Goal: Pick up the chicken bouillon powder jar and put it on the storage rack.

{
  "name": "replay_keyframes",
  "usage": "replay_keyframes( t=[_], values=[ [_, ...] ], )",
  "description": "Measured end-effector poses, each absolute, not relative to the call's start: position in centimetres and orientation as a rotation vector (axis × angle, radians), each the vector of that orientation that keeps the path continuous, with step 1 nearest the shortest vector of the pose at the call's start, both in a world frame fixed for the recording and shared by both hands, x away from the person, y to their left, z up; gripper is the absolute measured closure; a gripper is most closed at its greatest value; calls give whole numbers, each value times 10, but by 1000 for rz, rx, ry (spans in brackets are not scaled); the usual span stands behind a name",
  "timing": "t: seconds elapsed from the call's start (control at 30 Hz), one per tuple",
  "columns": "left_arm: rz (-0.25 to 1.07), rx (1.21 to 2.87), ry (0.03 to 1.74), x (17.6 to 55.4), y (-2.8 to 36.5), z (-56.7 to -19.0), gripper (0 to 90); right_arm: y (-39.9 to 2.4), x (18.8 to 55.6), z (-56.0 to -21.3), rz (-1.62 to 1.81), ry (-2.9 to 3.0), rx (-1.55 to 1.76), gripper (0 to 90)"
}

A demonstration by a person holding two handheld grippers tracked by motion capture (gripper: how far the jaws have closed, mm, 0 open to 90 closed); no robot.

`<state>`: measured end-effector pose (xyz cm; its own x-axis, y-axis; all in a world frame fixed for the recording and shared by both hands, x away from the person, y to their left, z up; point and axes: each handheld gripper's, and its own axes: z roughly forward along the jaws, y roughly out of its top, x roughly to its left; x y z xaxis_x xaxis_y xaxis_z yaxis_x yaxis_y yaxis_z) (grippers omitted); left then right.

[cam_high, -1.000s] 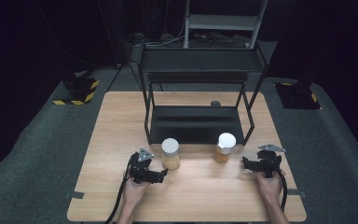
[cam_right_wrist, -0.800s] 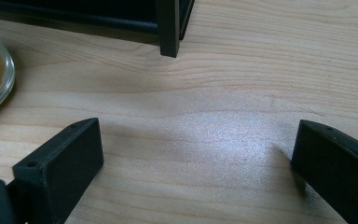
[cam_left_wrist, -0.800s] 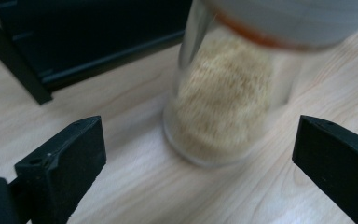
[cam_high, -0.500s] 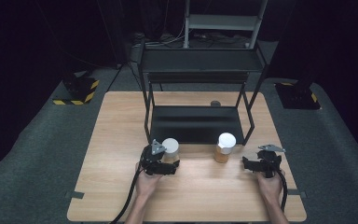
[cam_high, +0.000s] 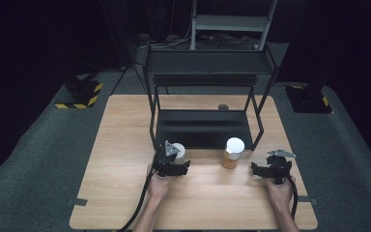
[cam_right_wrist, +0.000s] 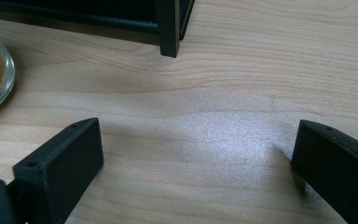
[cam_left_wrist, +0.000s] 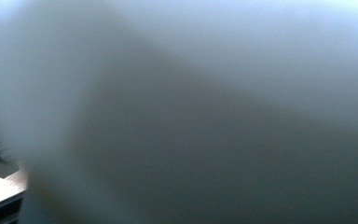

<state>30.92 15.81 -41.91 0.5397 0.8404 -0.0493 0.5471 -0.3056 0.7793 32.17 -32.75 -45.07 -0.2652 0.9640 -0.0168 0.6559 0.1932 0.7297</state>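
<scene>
In the high view the wooden surface (cam_high: 125,145) is evenly lit from above while everything around it sinks into near black; detail is soft and slightly grainy. The left gripper view is a pale grey-blue blur, wholly out of focus, darker toward its middle. The right gripper view is sharp, with a bright sheen on the wood grain and soft shadows beside the black jaws

The table (cam_high: 125,193) is pale wood with a fine, matt grain. The rack (cam_high: 207,72) looks like black metal, matt. The right jar (cam_high: 233,153) is clear glossy glass with a smooth white lid; the left jar (cam_high: 178,151) has the same white lid. The right gripper (cam_right_wrist: 193,158) has matt black plastic fingers (cam_right_wrist: 70,161). The floor (cam_high: 38,159) is rough grey carpet
</scene>
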Motion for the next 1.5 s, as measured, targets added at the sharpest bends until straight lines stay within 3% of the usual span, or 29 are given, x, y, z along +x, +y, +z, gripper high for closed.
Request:
replay_keyframes(
  t=[0.2,0.93,1.5],
  values=[
    [481,1992,1126,310,158,-419,306,-327,322,-451,850,1995,1509,14],
    [500,2049,1074,309,158,-409,321,-327,322,-451,850,1995,1509,14],
    [381,2067,1045,330,167,-349,323,-327,322,-451,850,1995,1509,14]
  ],
)
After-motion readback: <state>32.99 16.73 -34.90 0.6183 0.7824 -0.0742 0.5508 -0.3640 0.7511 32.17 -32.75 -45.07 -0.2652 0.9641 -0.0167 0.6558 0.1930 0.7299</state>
